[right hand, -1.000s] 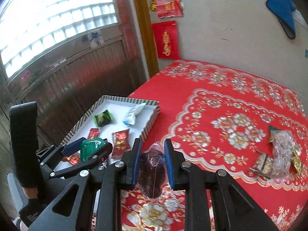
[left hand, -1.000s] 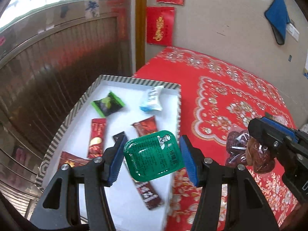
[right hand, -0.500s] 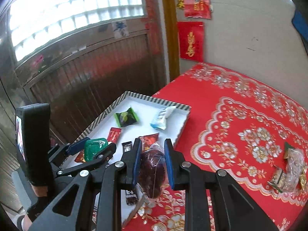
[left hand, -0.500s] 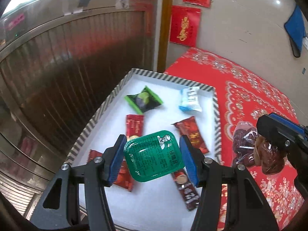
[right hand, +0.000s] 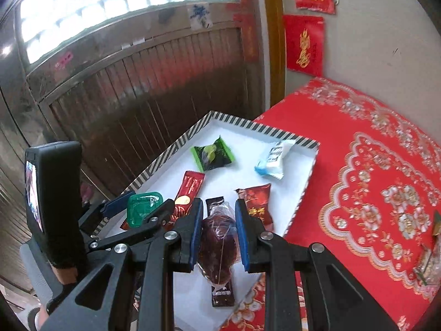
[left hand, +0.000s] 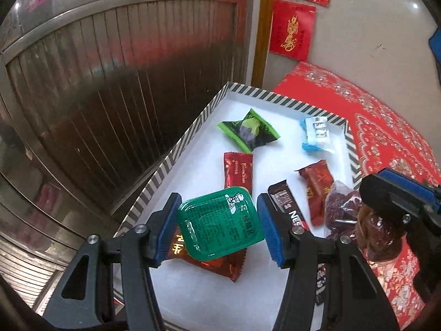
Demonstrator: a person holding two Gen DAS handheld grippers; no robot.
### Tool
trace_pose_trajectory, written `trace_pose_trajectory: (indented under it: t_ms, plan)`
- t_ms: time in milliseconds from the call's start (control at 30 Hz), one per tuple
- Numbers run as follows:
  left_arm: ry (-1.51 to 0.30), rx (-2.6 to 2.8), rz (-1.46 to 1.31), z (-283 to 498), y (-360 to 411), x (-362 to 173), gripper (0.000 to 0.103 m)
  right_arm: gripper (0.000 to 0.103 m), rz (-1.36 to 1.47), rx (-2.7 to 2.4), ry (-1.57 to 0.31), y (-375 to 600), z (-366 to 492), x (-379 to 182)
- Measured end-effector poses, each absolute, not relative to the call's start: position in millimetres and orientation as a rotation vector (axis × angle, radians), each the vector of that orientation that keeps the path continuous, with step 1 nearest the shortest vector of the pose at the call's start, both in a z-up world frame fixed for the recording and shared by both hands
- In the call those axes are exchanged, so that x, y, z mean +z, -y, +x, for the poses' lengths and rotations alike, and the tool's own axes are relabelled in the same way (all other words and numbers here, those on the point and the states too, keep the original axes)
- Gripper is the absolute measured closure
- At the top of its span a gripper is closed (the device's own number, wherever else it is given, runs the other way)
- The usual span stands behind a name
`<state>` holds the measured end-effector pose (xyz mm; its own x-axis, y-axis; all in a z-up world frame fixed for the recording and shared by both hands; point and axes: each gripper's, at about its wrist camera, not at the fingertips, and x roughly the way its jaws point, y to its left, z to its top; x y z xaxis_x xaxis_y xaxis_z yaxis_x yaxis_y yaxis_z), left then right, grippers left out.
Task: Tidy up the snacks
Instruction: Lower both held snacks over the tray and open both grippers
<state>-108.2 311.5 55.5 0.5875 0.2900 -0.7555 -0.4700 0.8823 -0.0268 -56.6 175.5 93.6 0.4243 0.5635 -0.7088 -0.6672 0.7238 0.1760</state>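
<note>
My left gripper [left hand: 219, 224] is shut on a green sauce cup [left hand: 220, 222] and holds it over the near left part of the white tray [left hand: 193, 138] with a striped rim. My right gripper [right hand: 216, 233] is shut on a clear bag of dark red dates [right hand: 217, 244] and hangs over the tray's near right side. In the left wrist view the date bag [left hand: 344, 209] shows at the right under the other gripper. In the right wrist view the green cup [right hand: 142, 207] sits at the left. Several wrapped snacks lie in the tray: a green candy [left hand: 248, 131], a blue-white packet [left hand: 315, 133], red packets and a dark bar [left hand: 286, 201].
The tray [right hand: 303, 190] stands at the left edge of a table under a red patterned cloth [right hand: 372, 179]. A few more wrapped snacks [right hand: 430, 259] lie on the cloth at the far right. A dark slatted metal door [left hand: 124, 82] stands just beyond the tray.
Both grippers moved left, from over the red cloth to over the tray, each still holding its snack. The tray now fills the middle of both views.
</note>
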Motion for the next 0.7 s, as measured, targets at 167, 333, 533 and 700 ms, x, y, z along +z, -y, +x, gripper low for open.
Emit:
trace_pose_trajectory:
  t_ms: [167, 333, 533, 700]
  plan:
    - [-0.850, 0.449, -0.223, -105, -309, 47, 0.045, 0.080, -0.092, 0.799, -0.876, -177, -49, 78]
    - [-0.855, 0.461, -0.210, -102, -306, 41, 0.045, 0.080, -0.053, 0.804, -0.908, -173, -43, 64]
    - [-0.866, 0.451, -0.207, -98, -303, 37, 0.044, 0.078, 0.025, 0.803, -0.932, -162, -31, 57]
    - [-0.862, 0.450, -0.222, -98, -304, 34, 0.018, 0.063, 0.108, 0.801, -0.950, -150, -23, 52]
